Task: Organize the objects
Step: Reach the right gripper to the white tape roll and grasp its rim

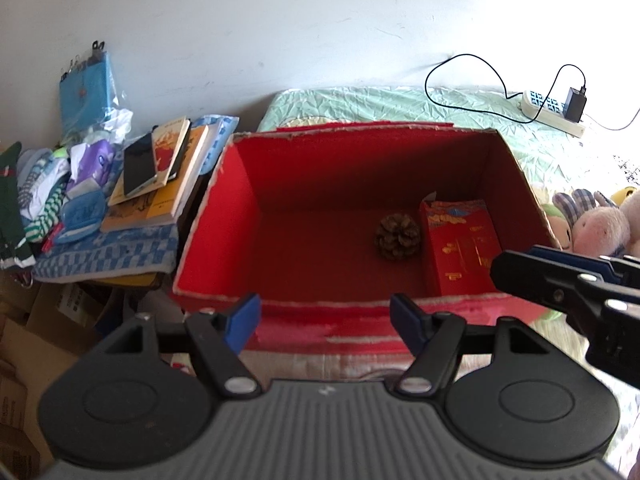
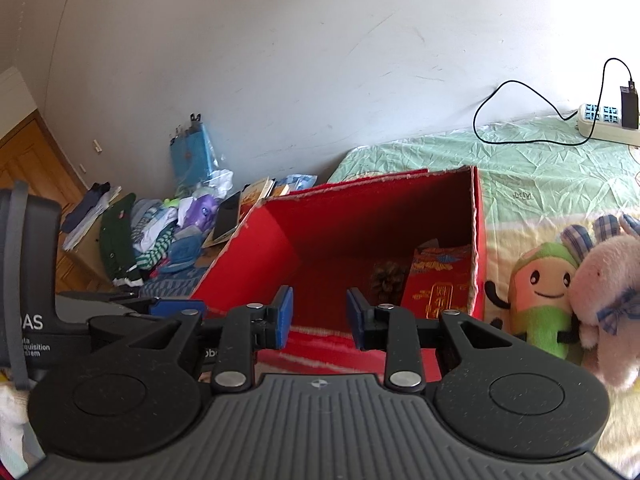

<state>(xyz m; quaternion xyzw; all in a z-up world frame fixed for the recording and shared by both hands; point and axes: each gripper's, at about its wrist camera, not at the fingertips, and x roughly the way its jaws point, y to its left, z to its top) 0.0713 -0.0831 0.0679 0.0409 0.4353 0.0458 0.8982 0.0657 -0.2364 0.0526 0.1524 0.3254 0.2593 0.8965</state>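
Cardboard box [image 1: 280,208], red inside and open at the top, is set on the bed [image 1: 400,100] with its near rim just ahead of both grippers. Two things are already lodged in its right half: a pine cone [image 1: 398,236] on the floor of the box and, just beside it, a red packet [image 1: 460,248] propped against the right wall. The left half is bare.

The left gripper [image 1: 324,320] is held wide apart and empty above the near rim; the right gripper [image 2: 320,320] is likewise released and carries nothing, its jaws parted less widely.

What remains to be sorted appears to be the plush toys [image 2: 560,292], lying on the bed just outside the right wall, and the stack of books [image 1: 160,176] with a phone [image 1: 138,164] on top, on the side table [image 1: 132,280] to the left.

A toy is probably best taken by the right gripper, closed on the soft body rather than an ear. The box wall should be cleared from above, and the toy set down in the bare left half so the packet is not knocked over.
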